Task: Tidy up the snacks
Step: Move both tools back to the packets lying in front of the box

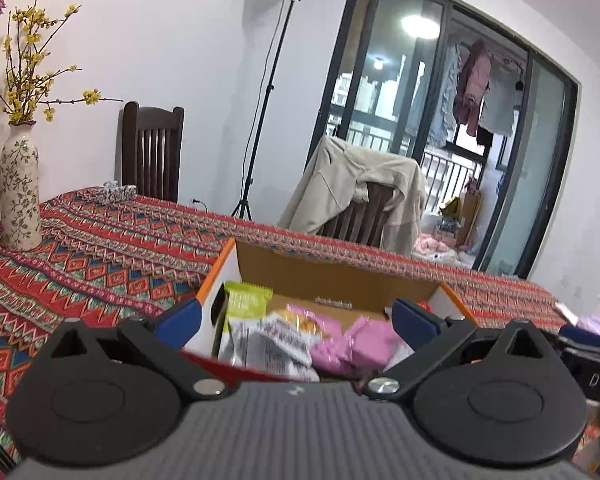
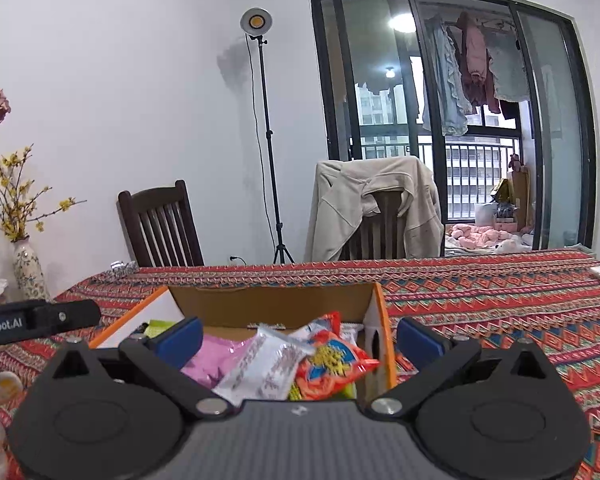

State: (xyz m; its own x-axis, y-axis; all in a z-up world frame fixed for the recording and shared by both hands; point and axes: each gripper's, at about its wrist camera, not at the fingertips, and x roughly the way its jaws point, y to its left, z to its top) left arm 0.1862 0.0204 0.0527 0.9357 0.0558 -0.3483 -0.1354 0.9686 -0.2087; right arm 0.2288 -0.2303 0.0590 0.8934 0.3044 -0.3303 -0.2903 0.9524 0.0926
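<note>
While both claws hang over the patterned tablecloth (image 2: 480,292), I see the cardboard box (image 1: 332,276) sitting on it with snacks piled inside. My left gripper (image 1: 296,318) is spread wide with nothing between its blue pads, looking at a green packet (image 1: 246,304) and pink packets (image 1: 360,344). My right gripper (image 2: 300,336) is likewise spread and empty, above an orange-red bag (image 2: 332,364) and a white wrapper (image 2: 268,368).
</note>
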